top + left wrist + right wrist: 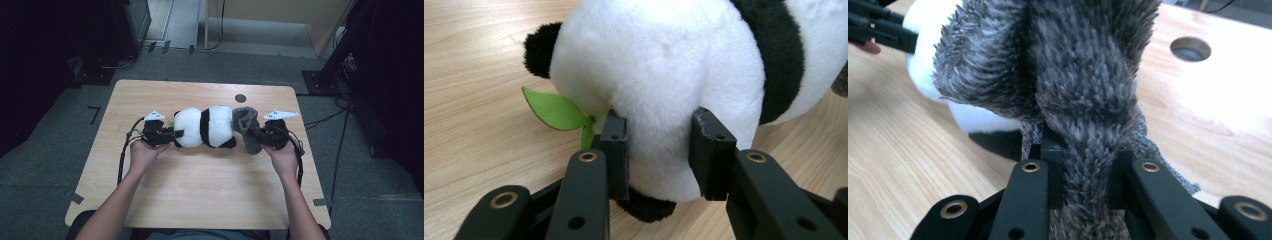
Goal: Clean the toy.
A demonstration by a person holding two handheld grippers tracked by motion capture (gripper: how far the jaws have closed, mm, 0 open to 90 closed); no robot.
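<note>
A: Where is the plush panda (205, 127)?

B: It lies on its side on the wooden table (200, 190), a little back of the middle, between the two grippers. In the left gripper view a green felt leaf (555, 110) sticks out beside it.

A: What has hold of it?

B: The left gripper (172, 134) has its jaws pressed into the white fur at the panda's left end, which bulges between them.

A: And the other side?

B: The right gripper (260, 136) has its jaws squeezed tight on a fuzzy grey sock (246, 126). In the right gripper view the sock (1073, 90) rises from the jaws and spreads over the panda's other end.

A: Anything else on the table?

B: A round cable hole (240, 98) behind the panda.
</note>
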